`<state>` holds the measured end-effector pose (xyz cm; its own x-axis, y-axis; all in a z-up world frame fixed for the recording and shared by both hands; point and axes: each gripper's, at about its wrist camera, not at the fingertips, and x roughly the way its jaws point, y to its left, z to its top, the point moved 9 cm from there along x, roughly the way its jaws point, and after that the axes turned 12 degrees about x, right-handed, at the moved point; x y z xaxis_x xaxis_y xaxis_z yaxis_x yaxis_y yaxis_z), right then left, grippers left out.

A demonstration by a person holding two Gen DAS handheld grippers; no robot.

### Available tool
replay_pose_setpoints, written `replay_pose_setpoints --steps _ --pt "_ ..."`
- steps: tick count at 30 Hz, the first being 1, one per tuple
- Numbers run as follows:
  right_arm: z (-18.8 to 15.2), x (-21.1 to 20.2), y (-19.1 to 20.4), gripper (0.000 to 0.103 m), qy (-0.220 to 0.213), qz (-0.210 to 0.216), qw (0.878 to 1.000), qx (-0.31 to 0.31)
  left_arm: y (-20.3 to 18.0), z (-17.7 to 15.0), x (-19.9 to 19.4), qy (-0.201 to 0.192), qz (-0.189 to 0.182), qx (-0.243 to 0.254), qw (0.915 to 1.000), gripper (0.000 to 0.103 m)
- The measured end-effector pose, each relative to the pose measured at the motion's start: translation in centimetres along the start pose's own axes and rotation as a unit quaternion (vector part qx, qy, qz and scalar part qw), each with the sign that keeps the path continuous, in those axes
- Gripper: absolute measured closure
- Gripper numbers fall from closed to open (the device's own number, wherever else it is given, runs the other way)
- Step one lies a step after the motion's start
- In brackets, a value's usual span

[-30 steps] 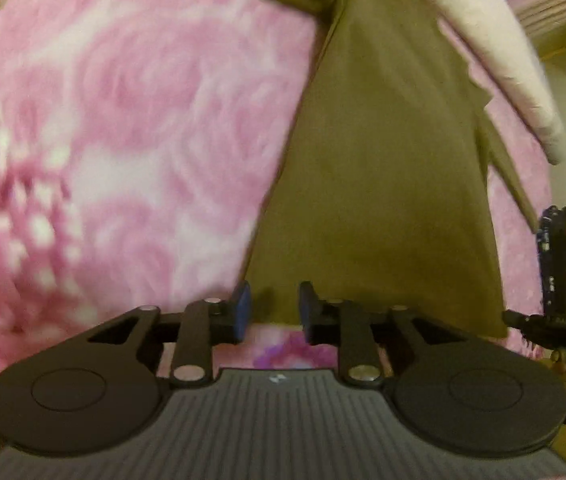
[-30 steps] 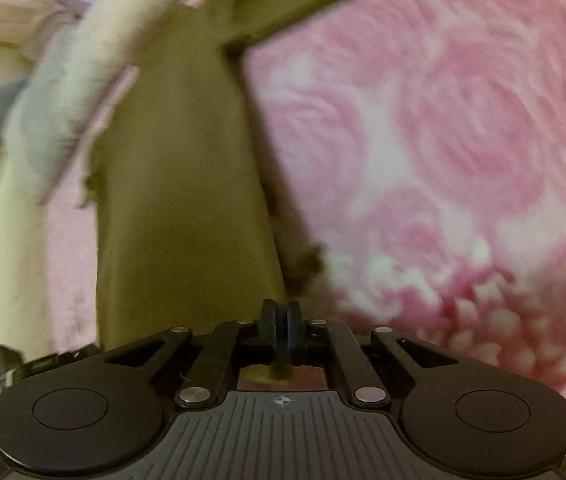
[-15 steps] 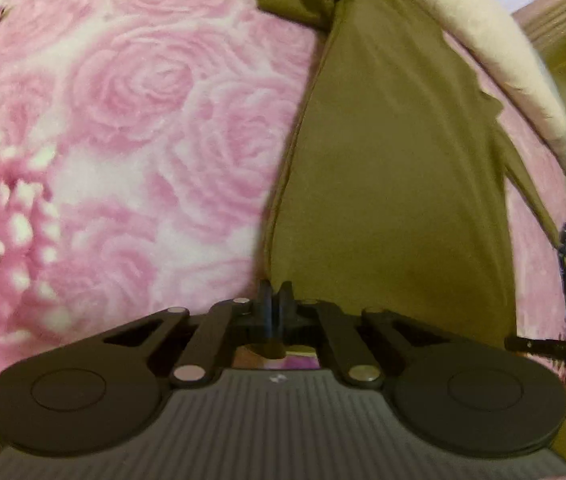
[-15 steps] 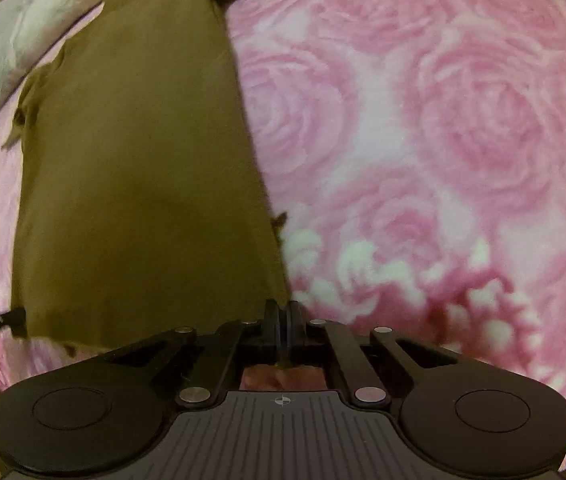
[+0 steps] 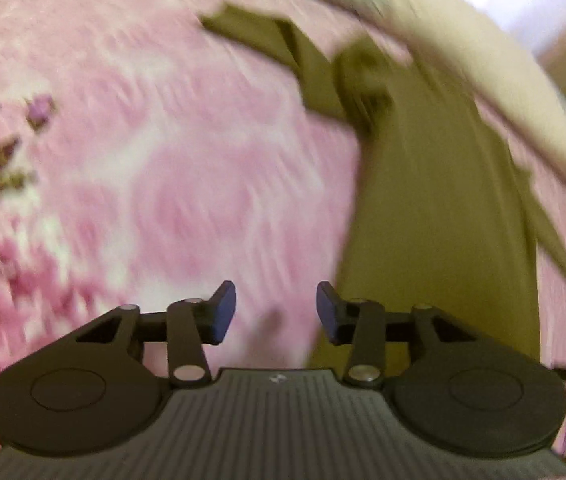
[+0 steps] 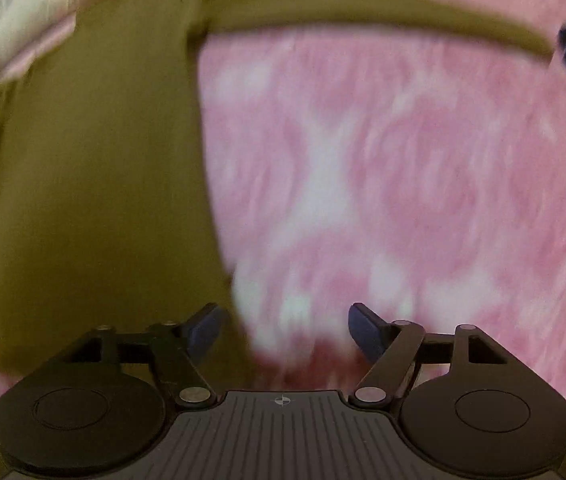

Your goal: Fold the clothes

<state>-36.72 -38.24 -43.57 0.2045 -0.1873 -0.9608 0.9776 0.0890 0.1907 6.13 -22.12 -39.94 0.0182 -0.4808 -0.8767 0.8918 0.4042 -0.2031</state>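
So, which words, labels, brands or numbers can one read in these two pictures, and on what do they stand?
None: no readable word or number.
Left claw body: a small pale mark, no letters legible.
Right claw body: a small round crosshair sign, no text.
Olive garment and pink floral blanket: blurred, no label visible.

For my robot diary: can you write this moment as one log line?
left tool: open, empty | right tool: open, empty | olive-brown cloth garment: flat on pink rose-patterned blanket

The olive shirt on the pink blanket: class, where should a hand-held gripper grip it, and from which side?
Probably the olive shirt along its straight side edge, approached from the bare pink blanket: it lies flat, and that edge is exposed.
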Motion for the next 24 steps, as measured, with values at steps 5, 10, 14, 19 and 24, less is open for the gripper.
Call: replay_pose_setpoints --steps 5,10,14,19,24 --pt "4.9 2.7 0.4 0.03 -0.015 0.003 0.997 0.079 3.8 8.1 5.4 -0.036 0.002 -0.045 0.9983 0.062" --pt "6.6 5.1 0.2 0.021 -0.008 -0.018 0.995 0.098 8.2 16.4 11.3 -0.084 0.021 -0.131 0.9876 0.061" --pt "6.2 6.3 1.2 0.008 -0.011 -0.033 0.997 0.064 11.1 20.0 14.8 -0.094 0.051 -0.166 0.9803 0.067" --pt "6.2 6.9 1.2 0.004 -0.018 -0.04 0.996 0.077 11.3 21.9 13.2 -0.136 0.067 -0.091 0.9842 0.102" --pt "6.0 6.3 0.9 0.004 -0.006 -0.049 0.996 0.08 15.1 21.0 5.3 -0.211 0.157 -0.075 0.9619 0.102"
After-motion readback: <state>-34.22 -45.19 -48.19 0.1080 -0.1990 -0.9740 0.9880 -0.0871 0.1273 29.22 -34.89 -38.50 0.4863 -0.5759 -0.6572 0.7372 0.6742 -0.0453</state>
